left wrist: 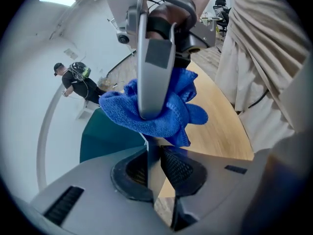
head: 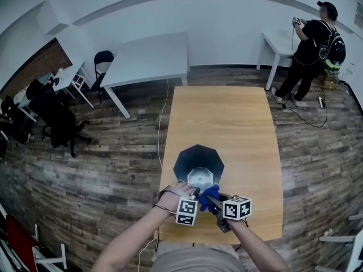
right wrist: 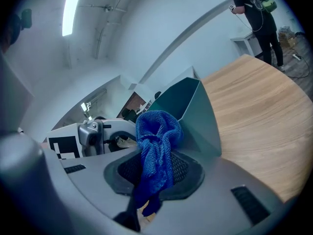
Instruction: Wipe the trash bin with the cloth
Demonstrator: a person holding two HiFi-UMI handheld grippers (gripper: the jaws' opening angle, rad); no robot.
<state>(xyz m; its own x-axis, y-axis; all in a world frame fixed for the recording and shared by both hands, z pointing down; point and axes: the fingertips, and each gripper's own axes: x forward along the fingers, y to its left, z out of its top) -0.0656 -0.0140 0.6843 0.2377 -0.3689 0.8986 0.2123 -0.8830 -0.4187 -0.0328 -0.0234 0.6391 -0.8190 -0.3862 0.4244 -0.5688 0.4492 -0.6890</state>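
The wipe itself has not begun, and this looks like the set-up just before the first stroke. The left gripper (left wrist: 152,170) is clenched on a thin upright sheet that I take to be the near wall of the trash bin (head: 198,162), seen edge-on between its jaws, so it appears to be steadying the bin. The right gripper (right wrist: 154,170) is clamped on the blue cloth (right wrist: 155,131). The cloth is bunched, with a wad standing up ahead of the jaws and a tail hanging behind them. From the right gripper, the bin stands just ahead and a little to the right, open side up. The left gripper is just beside it on the left. The cloth wad is close to the bin's near rim, though I cannot tell whether it touches yet. My judgement is that the next move is to press the wad flat against the bin's wall and rub along it. The left gripper should keep its hold meanwhile, since a bin this light would probably slide on the counter (head: 227,118) or tip if it were let go. Counted: one trash bin, one cloth, two grippers and one wooden counter under them. There is also one person (head: 312,44), standing well ahead of both grippers by the far wall.
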